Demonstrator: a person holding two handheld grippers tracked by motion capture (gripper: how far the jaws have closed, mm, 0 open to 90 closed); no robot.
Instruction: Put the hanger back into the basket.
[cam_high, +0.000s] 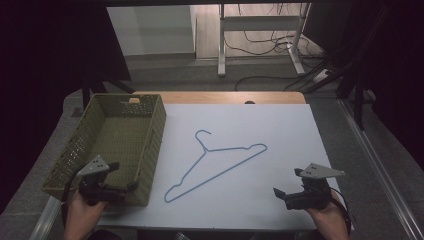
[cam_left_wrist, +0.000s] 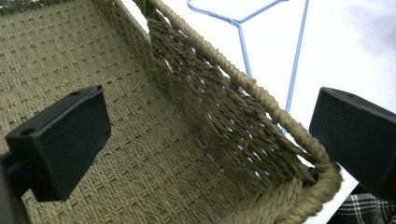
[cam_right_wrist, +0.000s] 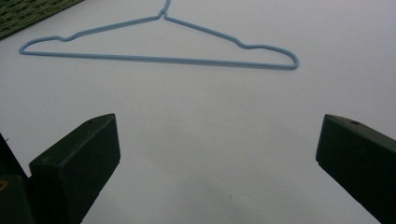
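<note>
Lying flat, the blue hanger (cam_high: 215, 165) sits beside the basket (cam_high: 150, 165).

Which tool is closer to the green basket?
The left. The left tool hovers at the near end of the basket, its open jaws straddling the basket's right wall. The right tool is far off across the white sheet, beyond the blue hanger.

A blue wire hanger (cam_high: 216, 165) lies flat on the white table (cam_high: 280, 130), just right of the woven basket (cam_high: 150, 145). Left gripper (cam_high: 121, 176) hovers over the basket's near corner, jaws apart; right gripper (cam_high: 288, 183) waits open near the table's front right.
</note>
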